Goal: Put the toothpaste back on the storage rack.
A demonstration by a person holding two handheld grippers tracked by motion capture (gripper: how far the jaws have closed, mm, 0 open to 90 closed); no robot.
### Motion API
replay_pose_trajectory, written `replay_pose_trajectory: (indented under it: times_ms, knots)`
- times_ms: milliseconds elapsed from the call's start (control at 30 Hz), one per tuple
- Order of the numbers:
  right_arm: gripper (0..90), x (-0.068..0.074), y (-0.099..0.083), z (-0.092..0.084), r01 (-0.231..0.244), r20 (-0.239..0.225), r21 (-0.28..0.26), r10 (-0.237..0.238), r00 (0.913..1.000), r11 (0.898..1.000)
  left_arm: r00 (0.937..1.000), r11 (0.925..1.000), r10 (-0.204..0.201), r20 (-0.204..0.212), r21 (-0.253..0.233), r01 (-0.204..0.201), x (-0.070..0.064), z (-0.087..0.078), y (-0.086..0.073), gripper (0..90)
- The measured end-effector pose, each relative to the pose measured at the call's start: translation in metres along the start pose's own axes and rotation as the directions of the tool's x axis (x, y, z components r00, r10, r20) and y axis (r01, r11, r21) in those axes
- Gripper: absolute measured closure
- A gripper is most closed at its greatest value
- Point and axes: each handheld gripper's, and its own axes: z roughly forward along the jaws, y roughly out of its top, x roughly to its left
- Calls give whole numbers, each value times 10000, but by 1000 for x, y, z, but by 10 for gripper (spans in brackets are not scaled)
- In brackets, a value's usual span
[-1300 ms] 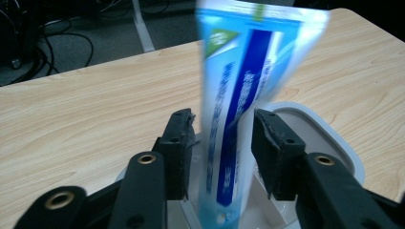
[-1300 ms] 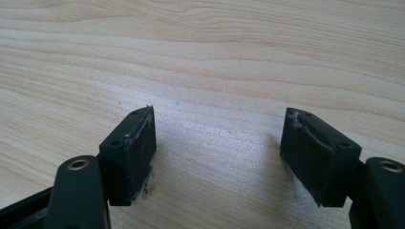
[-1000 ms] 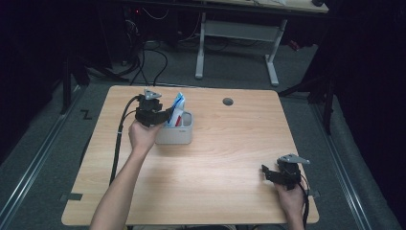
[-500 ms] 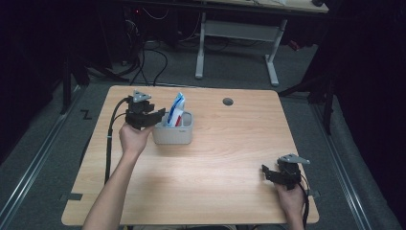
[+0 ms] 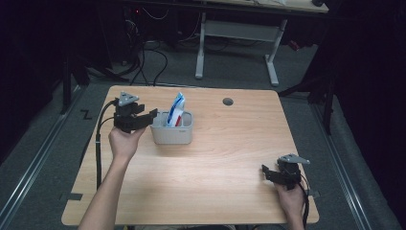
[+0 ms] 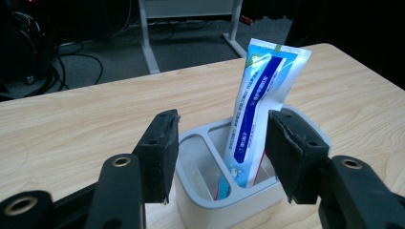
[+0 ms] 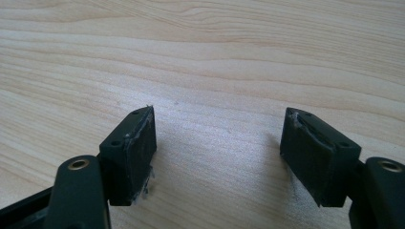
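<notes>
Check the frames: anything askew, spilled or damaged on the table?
Nothing spilled. The toothpaste tube stands cap-down and leaning in the grey divided holder, as placed. Only oddity: pads of the right gripper look frayed at the edges. The left gripper has just been opening, nothing held.

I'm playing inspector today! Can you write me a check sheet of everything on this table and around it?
Surface: wooden table, with a round hole near the far edge.
Job's things: toothpaste tube stands tilted in a grey holder that has compartments.
Clutter: nothing seen.
Grippers: left gripper has just been opening; its jaws stand apart in front of the holder, gripping nothing. Right gripper is open over bare wood, near the table's front corner.
Cables: a black cable trails from the left gripper.
Surroundings: dark room, grey floor, a white desk frame and loose floor cables behind the table.
</notes>
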Motion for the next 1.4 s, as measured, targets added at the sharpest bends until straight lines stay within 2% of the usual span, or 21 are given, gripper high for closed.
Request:
replay_pose_trajectory:
  times_ms: [333,600,933,1267,1400]
  knots:
    - [281,0,0,0,-3,1,1,3,10000,10000,9996,9994,-273,-83,-234,271,10,-19,-8,449]
    - [281,0,0,0,-6,2,3,6,10000,10000,9989,9988,-434,-163,-230,430,16,-28,-13,442]
    - [281,0,0,0,8,2,-1,-8,10000,10000,9987,9986,-462,-219,-275,456,19,-38,-23,435]
    - [281,0,0,0,6,1,0,-6,10000,10000,9952,9948,-936,-283,-425,923,28,-54,-43,429]
    - [281,0,0,0,2,4,1,-2,10000,10000,9943,9939,-1031,-279,-423,1019,29,-56,-45,429]
